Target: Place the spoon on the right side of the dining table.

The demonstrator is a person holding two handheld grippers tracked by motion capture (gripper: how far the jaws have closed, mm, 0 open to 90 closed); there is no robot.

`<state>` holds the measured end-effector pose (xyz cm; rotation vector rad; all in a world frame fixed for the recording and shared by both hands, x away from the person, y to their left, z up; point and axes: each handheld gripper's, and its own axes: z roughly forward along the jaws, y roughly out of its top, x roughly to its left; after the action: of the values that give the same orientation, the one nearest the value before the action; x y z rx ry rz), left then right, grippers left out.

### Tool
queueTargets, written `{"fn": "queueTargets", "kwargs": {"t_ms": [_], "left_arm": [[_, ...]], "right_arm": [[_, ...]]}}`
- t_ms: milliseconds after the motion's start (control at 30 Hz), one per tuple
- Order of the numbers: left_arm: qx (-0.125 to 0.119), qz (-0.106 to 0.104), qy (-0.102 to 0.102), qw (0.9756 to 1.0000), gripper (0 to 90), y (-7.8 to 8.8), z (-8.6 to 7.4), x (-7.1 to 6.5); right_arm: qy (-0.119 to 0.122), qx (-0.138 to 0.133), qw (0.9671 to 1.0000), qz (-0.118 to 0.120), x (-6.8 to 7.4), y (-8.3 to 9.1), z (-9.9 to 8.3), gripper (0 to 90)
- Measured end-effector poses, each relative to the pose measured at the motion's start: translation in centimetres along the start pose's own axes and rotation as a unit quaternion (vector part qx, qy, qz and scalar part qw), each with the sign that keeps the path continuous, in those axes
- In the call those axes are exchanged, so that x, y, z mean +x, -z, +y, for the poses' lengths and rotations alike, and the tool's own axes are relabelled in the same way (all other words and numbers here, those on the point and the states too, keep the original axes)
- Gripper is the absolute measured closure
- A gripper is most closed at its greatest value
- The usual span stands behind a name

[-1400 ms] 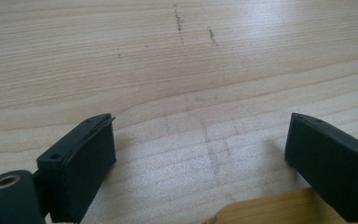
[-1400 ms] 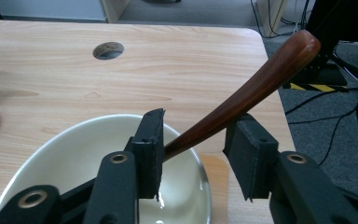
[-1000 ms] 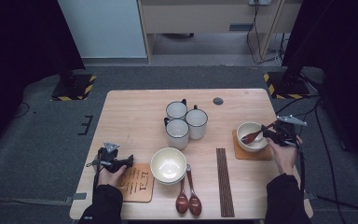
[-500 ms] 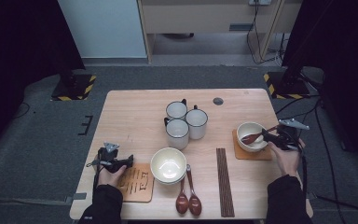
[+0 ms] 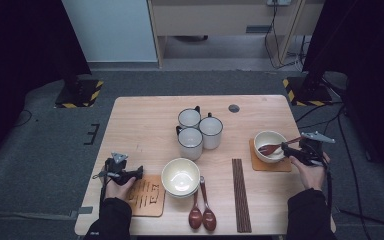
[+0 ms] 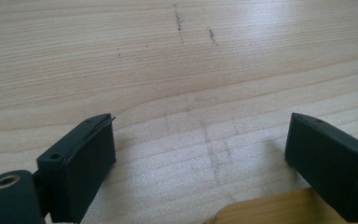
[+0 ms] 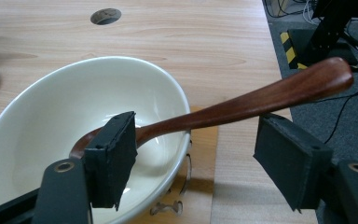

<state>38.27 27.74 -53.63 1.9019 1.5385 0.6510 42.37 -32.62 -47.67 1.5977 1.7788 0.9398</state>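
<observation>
**Spoon resting in the right-hand bowl, my claws spread**

My right claw (image 7: 196,154) sits at the right edge of the counter (image 5: 145,125), its jaws having just been opening; they now stand wide on either side of the wooden spoon (image 7: 242,105) without pressing it. The spoon lies in the white bowl (image 7: 74,93): its scoop rests inside against the bowl's inner wall, and its handle leans over the rim, rising toward the counter's edge. That bowl holds nothing else that I can see and stands on a wooden coaster (image 5: 260,165).

My left claw (image 5: 125,172) is released too, jaws apart over bare wood, just beside a second coaster (image 5: 147,197) near the front left.

Next to that coaster stands another white bowl (image 5: 180,176), empty. Two more brown spoons (image 5: 202,212) lie in front of it on the counter, and a set of dark chopsticks (image 5: 240,192) lies between them and the right-hand bowl. Three white mugs (image 5: 200,131) cluster in the middle; from above, they look empty.
</observation>
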Motion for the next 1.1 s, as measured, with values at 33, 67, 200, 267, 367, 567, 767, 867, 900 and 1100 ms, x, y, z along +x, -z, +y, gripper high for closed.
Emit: {"fn": "queueTargets", "kwargs": {"t_ms": [33, 67, 200, 267, 367, 567, 767, 867, 900, 1100], "left_arm": [[0.000, 0.000, 0.000, 1.0000, 7.5, 0.0, 0.0, 0.0], [0.000, 0.000, 0.000, 1.0000, 7.5, 0.0, 0.0, 0.0], [0.000, 0.000, 0.000, 1.0000, 7.5, 0.0, 0.0, 0.0], [0.000, 0.000, 0.000, 1.0000, 7.5, 0.0, 0.0, 0.0], [0.000, 0.000, 0.000, 1.0000, 7.5, 0.0, 0.0, 0.0], [0.000, 0.000, 0.000, 1.0000, 7.5, 0.0, 0.0, 0.0], [0.000, 0.000, 0.000, 1.0000, 7.3, 0.0, 0.0, 0.0], [0.000, -0.001, 0.000, 1.0000, 7.0, 0.0, 0.0, 0.0], [0.000, -0.001, 0.000, 1.0000, 7.0, 0.0, 0.0, 0.0], [0.001, -0.001, -0.001, 1.0000, 6.7, 0.0, 0.0, 0.0]], "right_arm": [[-0.002, -0.001, 1.0000, 0.001, 0.0, 0.0, -0.1, 28.9], [-0.003, 0.000, 1.0000, 0.001, 0.0, 0.1, -0.1, 28.6], [-0.004, -0.003, 1.0000, 0.003, 0.0, 0.5, -0.3, 27.7], [-0.003, -0.005, 1.0000, 0.003, 0.1, 0.8, -0.4, 27.6], [-0.003, -0.009, 0.9999, 0.007, 0.3, 1.1, -0.5, 27.6], [0.006, -0.020, 0.9997, 0.015, 0.7, 2.2, -0.2, 27.7], [0.010, -0.032, 0.9993, 0.018, 1.2, 2.6, 0.5, 26.6], [0.006, -0.033, 0.9992, 0.024, 1.2, 2.5, 1.0, 25.5], [0.008, -0.032, 0.9991, 0.026, 1.2, 2.4, 1.1, 25.5], [0.003, -0.027, 0.9992, 0.029, 0.6, 1.7, 1.8, 24.2]]}}
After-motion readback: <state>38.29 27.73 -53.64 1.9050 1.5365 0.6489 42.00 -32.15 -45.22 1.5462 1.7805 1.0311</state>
